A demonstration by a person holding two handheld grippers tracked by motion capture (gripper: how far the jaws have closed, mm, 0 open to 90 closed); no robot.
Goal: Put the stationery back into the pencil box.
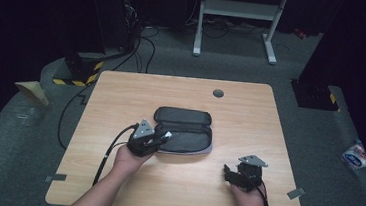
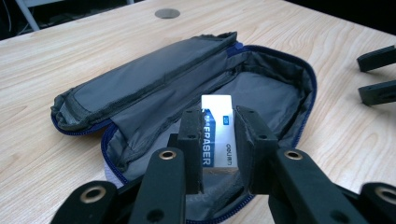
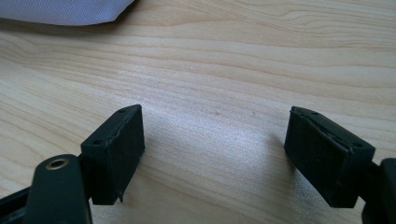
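Note:
A grey zip pencil case (image 1: 183,130) lies unzipped in the middle of the table, its lid flap folded back. In the left gripper view the case's grey lining (image 2: 261,93) spreads out just beyond the jaws. My left gripper (image 2: 218,140) is shut on a white eraser (image 2: 217,126) with a blue printed sleeve, held over the case's near end. From above, the left gripper (image 1: 164,137) sits at the case's left corner. My right gripper (image 1: 229,173) rests low over bare wood at the front right, open, with nothing between its fingers (image 3: 116,149).
A round grommet hole (image 1: 218,93) sits near the table's far edge. The right gripper's jaws (image 2: 376,77) show at the right of the left gripper view. A pale edge of the case (image 3: 60,11) lies top left in the right gripper view. Cables run off the table's left side.

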